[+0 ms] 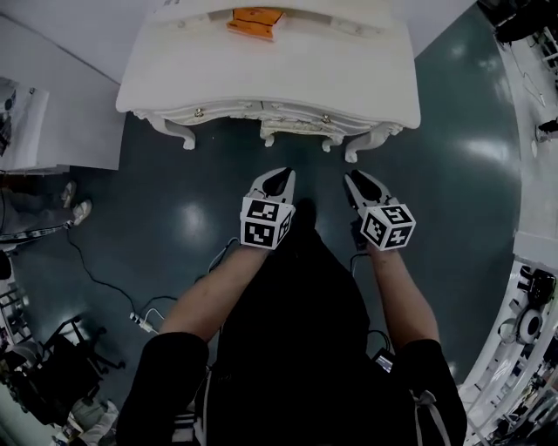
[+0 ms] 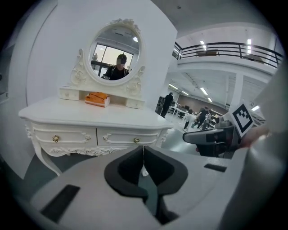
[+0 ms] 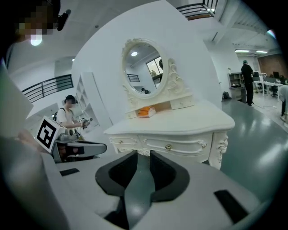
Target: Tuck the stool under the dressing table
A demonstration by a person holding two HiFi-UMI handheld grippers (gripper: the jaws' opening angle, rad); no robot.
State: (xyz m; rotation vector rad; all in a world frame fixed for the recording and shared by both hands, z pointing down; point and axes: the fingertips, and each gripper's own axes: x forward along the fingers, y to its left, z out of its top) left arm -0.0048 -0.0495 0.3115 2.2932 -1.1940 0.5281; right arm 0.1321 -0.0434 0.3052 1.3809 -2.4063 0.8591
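Note:
The white dressing table [image 1: 261, 78] stands straight ahead, with carved legs, two drawers [image 2: 67, 137] and an oval mirror [image 2: 114, 56]. No stool shows in any view; the space under the table is mostly hidden by its top. My left gripper [image 1: 279, 177] hovers in front of the table's front edge, its jaws pressed together with nothing between them [image 2: 143, 150]. My right gripper [image 1: 357, 180] hangs beside it at the same height, its jaws a small gap apart and empty [image 3: 143, 155]. Both point toward the table's drawers.
An orange box [image 1: 255, 22] lies on the table top under the mirror. A white panel [image 1: 52, 122] stands at the left, with cables [image 1: 113, 287] and gear on the dark floor. A white bench [image 1: 536, 174] runs along the right. People walk far behind.

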